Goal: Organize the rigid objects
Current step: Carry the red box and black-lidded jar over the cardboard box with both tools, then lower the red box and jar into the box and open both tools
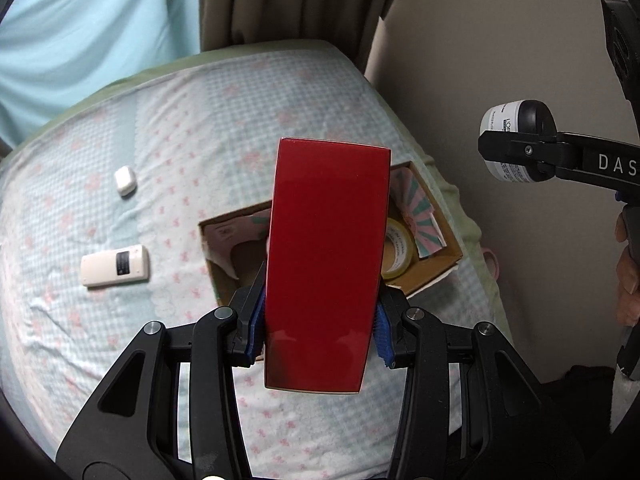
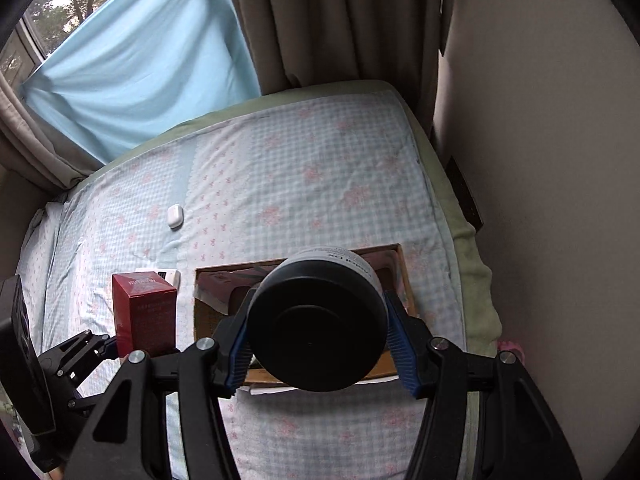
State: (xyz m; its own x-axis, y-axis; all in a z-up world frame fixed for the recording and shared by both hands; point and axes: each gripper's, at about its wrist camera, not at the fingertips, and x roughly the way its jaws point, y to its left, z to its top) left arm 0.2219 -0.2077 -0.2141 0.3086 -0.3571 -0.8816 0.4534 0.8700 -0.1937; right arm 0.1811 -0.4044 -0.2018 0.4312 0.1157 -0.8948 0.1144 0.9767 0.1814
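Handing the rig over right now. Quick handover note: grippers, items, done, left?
Left gripper: shut on the glossy red rectangular box, held above the bed.
Right gripper: shut on the white jar with black lid, also airborne.
Open cardboard box on the checked bedspread already holds a roll of yellowish tape and patterned paper.
Left: both held items look bound for the box; white remote control and small white earbud case lie loose on the bed.

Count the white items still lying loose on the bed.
2. A small white case lies farther up the blanket; a white remote lies nearer, left of the cardboard box. The held items may hide others.
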